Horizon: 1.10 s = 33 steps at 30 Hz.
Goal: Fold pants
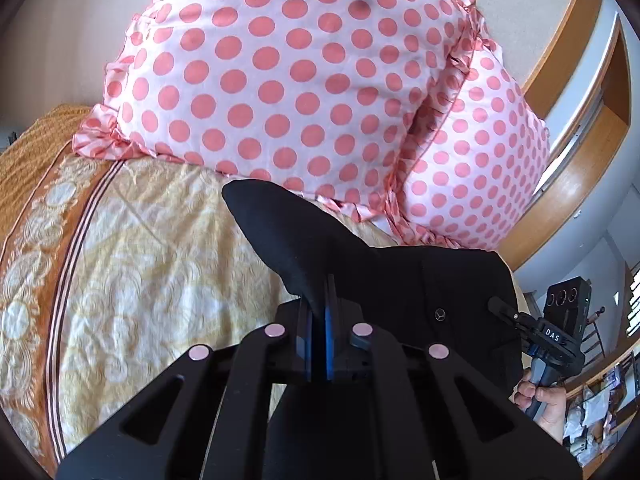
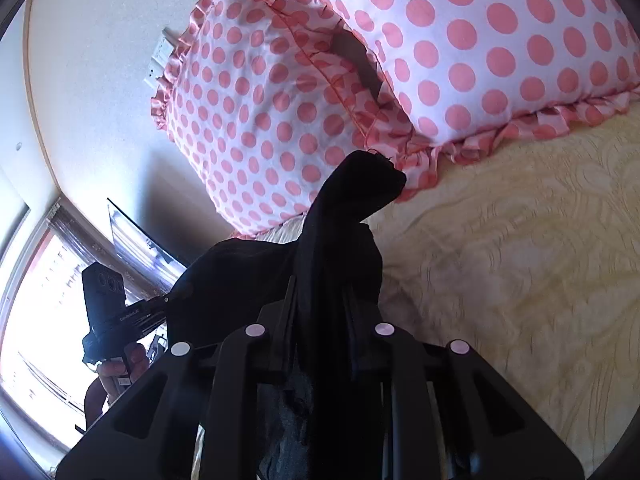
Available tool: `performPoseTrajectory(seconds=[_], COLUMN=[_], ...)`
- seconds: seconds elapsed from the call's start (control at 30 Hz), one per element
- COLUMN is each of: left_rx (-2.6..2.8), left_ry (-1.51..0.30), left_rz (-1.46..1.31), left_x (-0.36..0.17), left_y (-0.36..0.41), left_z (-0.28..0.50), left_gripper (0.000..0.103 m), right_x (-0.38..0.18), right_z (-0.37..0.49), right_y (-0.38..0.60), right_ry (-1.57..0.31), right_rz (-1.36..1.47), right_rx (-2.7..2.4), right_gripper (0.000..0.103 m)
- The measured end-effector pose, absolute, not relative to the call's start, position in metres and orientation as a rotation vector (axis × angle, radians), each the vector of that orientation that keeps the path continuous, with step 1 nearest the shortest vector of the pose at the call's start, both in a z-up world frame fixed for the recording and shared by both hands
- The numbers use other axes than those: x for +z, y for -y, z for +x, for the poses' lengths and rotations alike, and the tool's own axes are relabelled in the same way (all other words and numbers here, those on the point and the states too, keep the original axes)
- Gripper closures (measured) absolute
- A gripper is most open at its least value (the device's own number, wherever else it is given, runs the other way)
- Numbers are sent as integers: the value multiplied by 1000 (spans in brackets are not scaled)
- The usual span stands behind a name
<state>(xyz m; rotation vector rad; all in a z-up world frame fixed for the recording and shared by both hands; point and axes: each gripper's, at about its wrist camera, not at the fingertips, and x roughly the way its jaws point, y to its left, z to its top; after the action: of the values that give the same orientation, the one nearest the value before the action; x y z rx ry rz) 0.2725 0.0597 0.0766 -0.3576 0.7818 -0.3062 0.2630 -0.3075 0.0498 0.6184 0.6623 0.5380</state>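
The black pants (image 1: pixel 400 280) hang lifted above the bed, held by both grippers. My left gripper (image 1: pixel 318 304) is shut on a pointed fold of the black cloth, which sticks up past the blue pads. In the right wrist view my right gripper (image 2: pixel 320 296) is shut on a thick bunch of the pants (image 2: pixel 240 280), whose tip rises toward the pillows. Each view also shows the other gripper at the far end of the cloth: the right gripper (image 1: pixel 496 305) and the left gripper (image 2: pixel 168 300), each carried by a hand (image 1: pixel 540 396).
Two white pillows with pink dots (image 1: pixel 300 80) lean against the wall just behind the pants. A cream and orange patterned bedspread (image 1: pixel 160 260) lies below. A wooden frame (image 1: pixel 580 160) and a bright window (image 2: pixel 32 280) stand to one side.
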Motion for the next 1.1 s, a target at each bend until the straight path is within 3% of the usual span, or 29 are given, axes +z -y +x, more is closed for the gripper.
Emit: performPoseTrajectory(seconds=[0.13, 0.27, 0.33, 0.4, 0.43, 0.47, 0.63, 0.8, 0.93, 1.1], left_rx=[-236, -152, -146, -125, -108, -82, -24, -178, -177, -121], left_ry=[-798, -927, -942, -924, -916, -900, -729, -722, -848, -956], left_rz=[-306, -307, -310, -288, -278, -263, -163, -84, -52, -37], left_x=[67, 29, 16, 14, 15, 19, 59, 71, 46, 7], left_y=[-61, -73, -76, -75, -75, -77, -75, -32, -5, 2], left_z=[314, 349, 352, 348, 345, 341, 295, 242, 239, 249], left_gripper=[99, 98, 93, 75, 65, 49, 29, 18, 18, 15], right_x=[51, 25, 17, 17, 19, 21, 59, 63, 41, 19], right_z=[302, 328, 327, 322, 319, 314, 266, 229, 235, 242], right_y=[305, 304, 305, 306, 306, 305, 295, 234, 214, 206], right_ry=[-662, -773, -790, -795, -796, -789, -645, -675, -783, -853], right_rz=[548, 486, 470, 441, 414, 382, 183, -59, -78, -107], right_rx=[475, 357, 333, 283, 250, 221, 123, 271, 280, 222], right_gripper=[83, 83, 80, 56, 47, 42, 41, 41, 25, 19])
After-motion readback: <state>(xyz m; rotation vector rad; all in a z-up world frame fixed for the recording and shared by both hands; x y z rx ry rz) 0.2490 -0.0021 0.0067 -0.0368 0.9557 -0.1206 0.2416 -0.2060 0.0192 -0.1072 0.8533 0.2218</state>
